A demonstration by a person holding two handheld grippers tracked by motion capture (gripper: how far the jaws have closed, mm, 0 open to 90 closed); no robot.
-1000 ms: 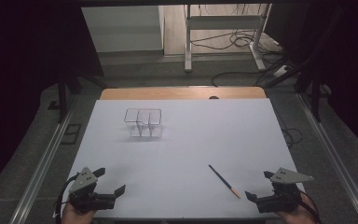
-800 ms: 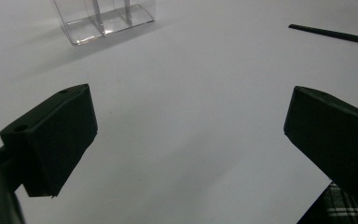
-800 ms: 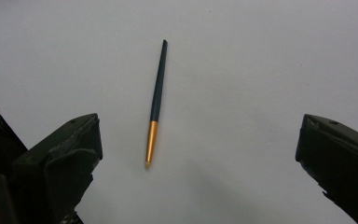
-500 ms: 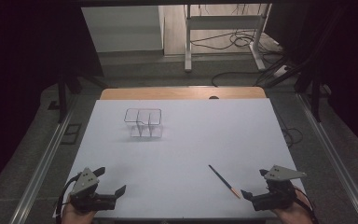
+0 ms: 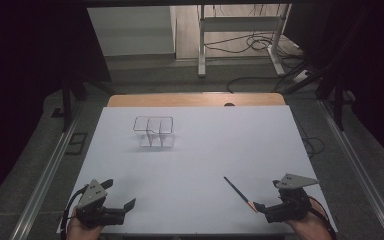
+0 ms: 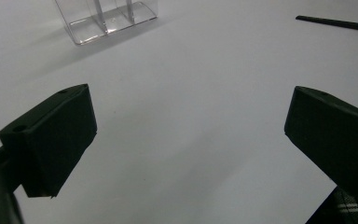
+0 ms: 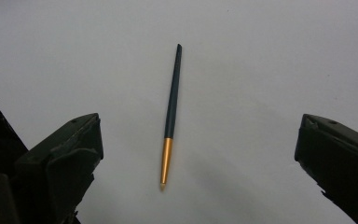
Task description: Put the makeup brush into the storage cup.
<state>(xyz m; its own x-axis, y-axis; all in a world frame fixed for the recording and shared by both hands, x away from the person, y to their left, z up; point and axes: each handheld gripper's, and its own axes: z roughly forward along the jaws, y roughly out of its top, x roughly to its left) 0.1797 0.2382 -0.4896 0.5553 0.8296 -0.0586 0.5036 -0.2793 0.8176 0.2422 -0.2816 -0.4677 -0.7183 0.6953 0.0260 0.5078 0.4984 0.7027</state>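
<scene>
A dark pencil with an orange tip (image 5: 240, 194) lies flat on the white table (image 5: 220, 145) at the front right. My right gripper (image 5: 263, 210) sits just behind its orange end, open and empty. In the right gripper view the pencil (image 7: 171, 112) lies lengthwise between the spread jaws, tip toward the camera, untouched by my right gripper (image 7: 198, 144). My left gripper (image 5: 119, 195) rests open at the front left corner, holding nothing. The left gripper view has the open left gripper (image 6: 186, 126) over bare table, with the pencil (image 6: 335, 23) far off at the upper right.
A clear plastic organiser with several upright compartments (image 5: 153, 131) stands empty left of centre toward the back; it is at the top of the left gripper view (image 6: 105, 16). A wooden strip (image 5: 195, 100) borders the far edge. Metal rails run along both sides.
My right gripper has moved left and slightly forward, closing up on the pencil's orange tip. The left gripper has barely shifted. The pencil and organiser have not moved.
</scene>
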